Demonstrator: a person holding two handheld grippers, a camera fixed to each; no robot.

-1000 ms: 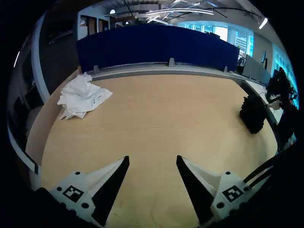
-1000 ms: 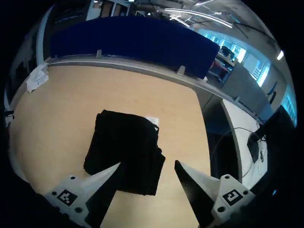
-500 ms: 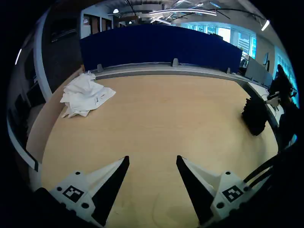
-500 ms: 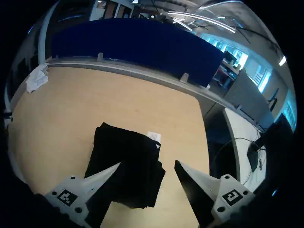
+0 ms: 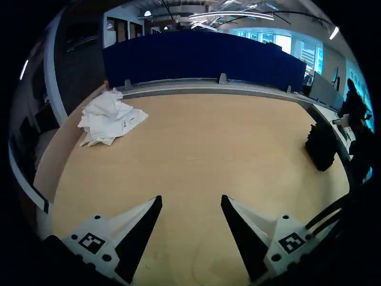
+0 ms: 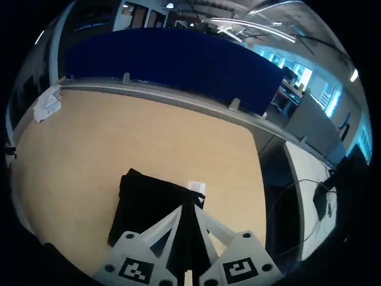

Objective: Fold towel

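Now the right hand-held gripper has its fingers drawn together, where half a second ago they stood wide apart. The tips meet low in the right gripper view, over the far edge of the black towel, close to its small white tag. Whether any cloth is pinched between them I cannot tell, since the dark strip between the fingers may simply be their own inner faces. The black towel has slid lower in that view but keeps the same neat, stacked shape, so it looks finished, and the closing may be a last grip on it or a reset.

The left hand-held gripper is unchanged, spread open and holding nothing above the bare wood of the surface.

By count there are two towels. The black one is folded, seen again at the right edge of the left gripper view. The white towel lies crumpled at the upper left, near the blue partition and well apart from both grippers. There are also two grippers, one surface and one tag. My guess is that the white towel is the folding left to do.
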